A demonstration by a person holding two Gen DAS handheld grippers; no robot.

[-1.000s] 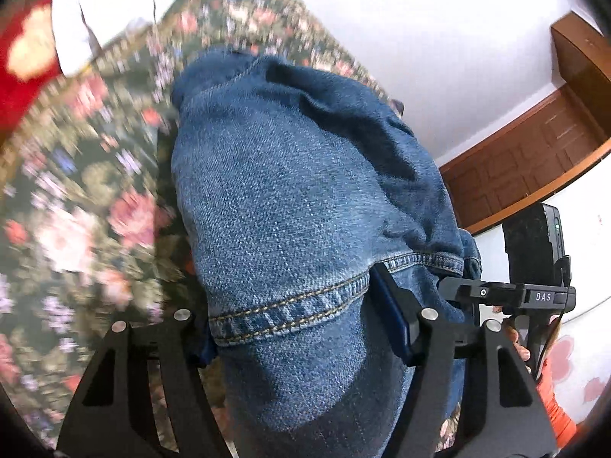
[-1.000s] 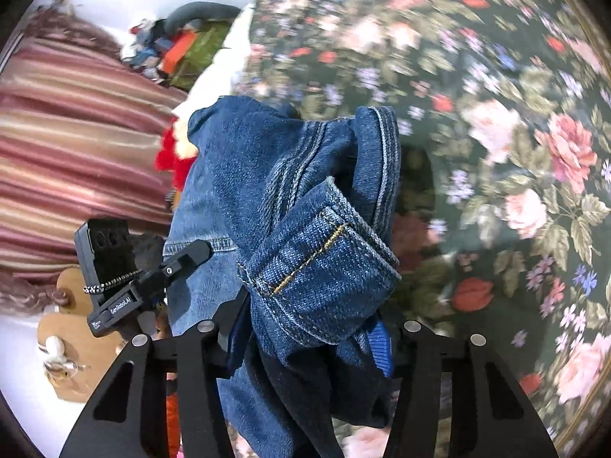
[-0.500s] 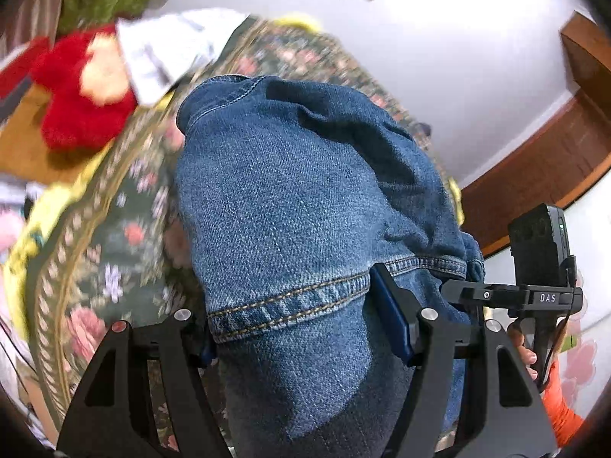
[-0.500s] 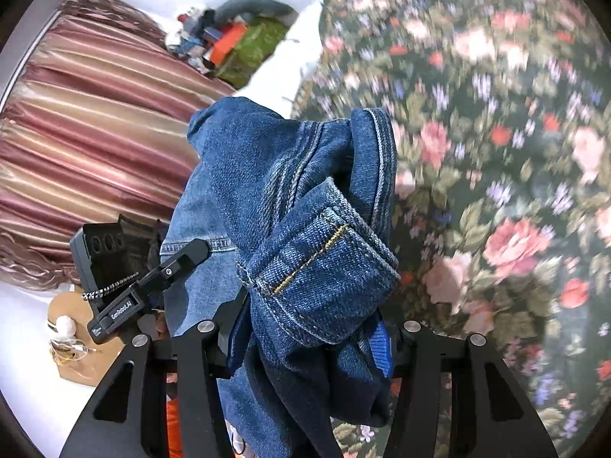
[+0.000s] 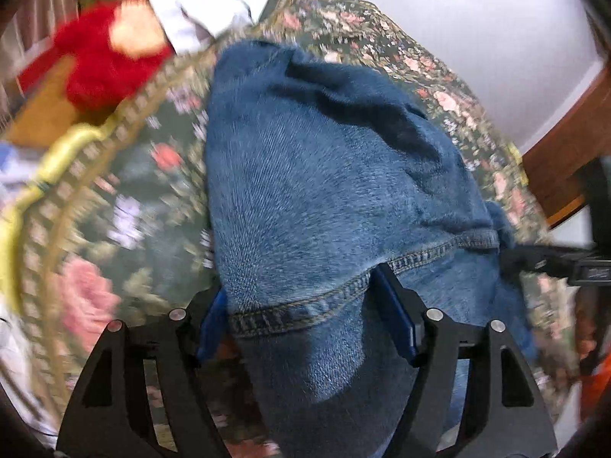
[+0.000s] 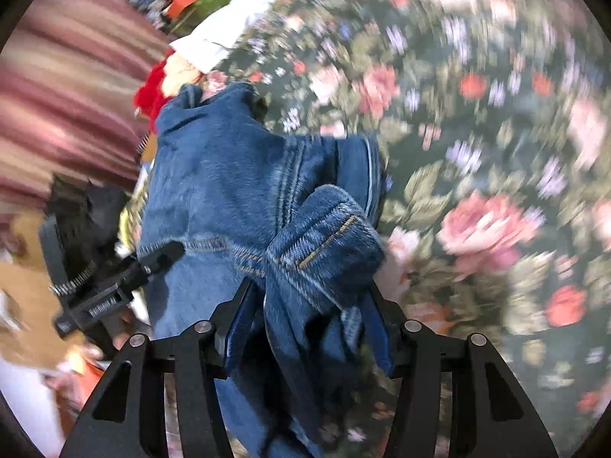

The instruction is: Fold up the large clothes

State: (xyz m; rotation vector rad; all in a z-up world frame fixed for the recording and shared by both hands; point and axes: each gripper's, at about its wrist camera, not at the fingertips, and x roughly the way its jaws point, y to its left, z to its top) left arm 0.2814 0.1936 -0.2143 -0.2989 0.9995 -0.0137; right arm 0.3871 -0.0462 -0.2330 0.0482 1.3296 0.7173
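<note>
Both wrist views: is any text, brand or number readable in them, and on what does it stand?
None can be read.
Left wrist view: a label on the right gripper at the right edge, too blurred.
Right wrist view: white lettering on the left gripper, too blurred.
The jeans and flowered bedspread show none.

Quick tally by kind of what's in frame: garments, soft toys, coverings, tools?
Garments: 2, the blue denim jeans and a white folded cloth
Soft toys: 1, the red plush toy
Coverings: 1, the dark green floral bedspread
Tools: 2, the left tool and the right tool, both clamped on the denim
Total: 6
</note>
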